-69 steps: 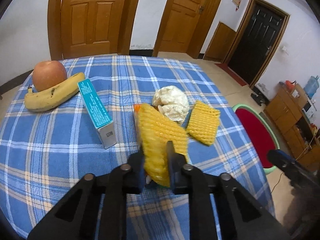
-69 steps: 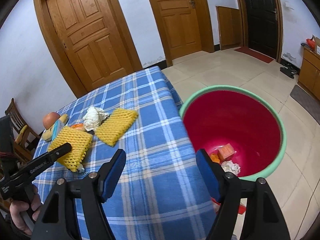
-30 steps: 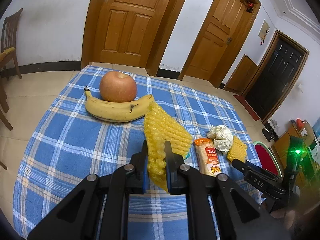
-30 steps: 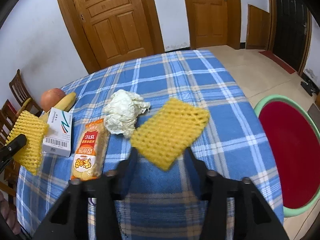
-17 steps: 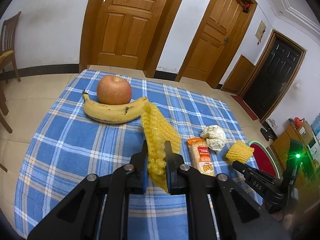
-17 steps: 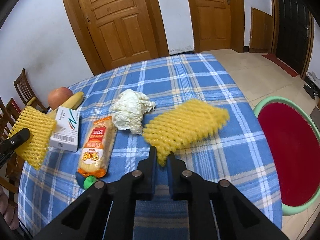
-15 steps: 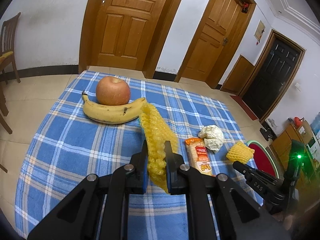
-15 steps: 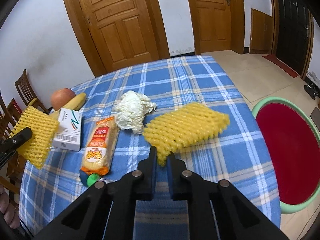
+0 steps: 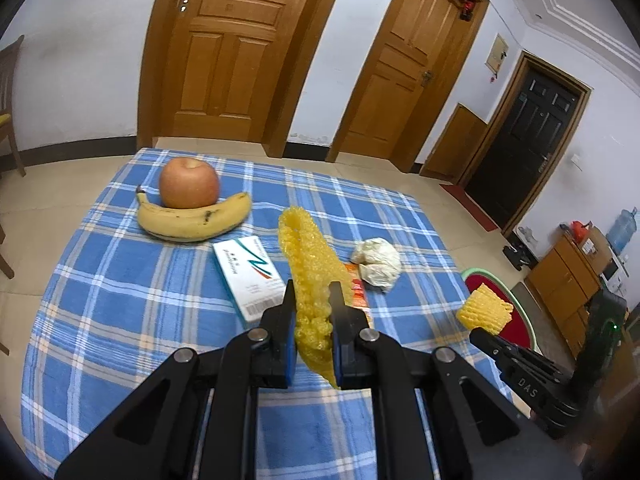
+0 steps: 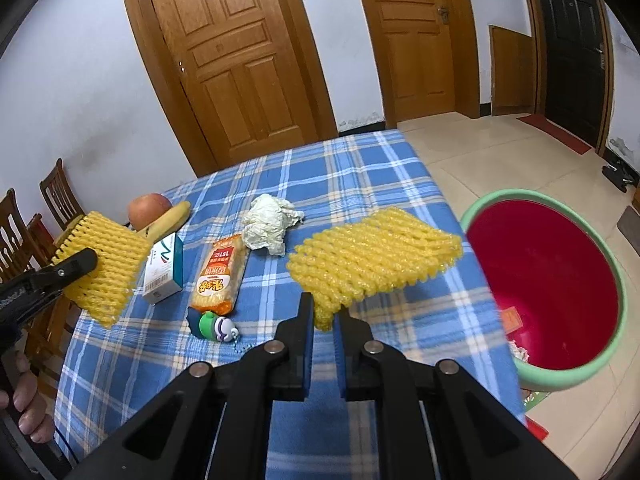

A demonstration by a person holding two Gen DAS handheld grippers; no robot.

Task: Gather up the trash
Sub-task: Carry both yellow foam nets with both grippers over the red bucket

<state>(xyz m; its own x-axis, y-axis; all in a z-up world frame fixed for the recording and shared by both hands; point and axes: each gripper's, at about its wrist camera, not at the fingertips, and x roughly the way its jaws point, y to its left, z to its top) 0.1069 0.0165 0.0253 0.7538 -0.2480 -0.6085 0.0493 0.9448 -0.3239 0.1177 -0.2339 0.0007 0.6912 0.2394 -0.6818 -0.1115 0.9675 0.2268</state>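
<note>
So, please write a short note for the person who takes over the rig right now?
Left gripper: shut on a yellow foam net, lifted above the table.
Right gripper: shut on a second foam net, lifted, near the red bin.
Done: some trash already lies in the bin.
Left: drop both nets in; then the crumpled paper and snack wrapper.

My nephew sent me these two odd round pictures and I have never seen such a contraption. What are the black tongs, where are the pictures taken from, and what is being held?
No robot: a person holds a two-finger clamp in each hand, each with a wide-angle camera looking along its fingers. The left gripper is shut on a yellow foam net; the right gripper is shut on a second foam net. On the checked table lie an apple, banana, small box, snack packet, crumpled paper and a toy. A red bin stands beside it.
</note>
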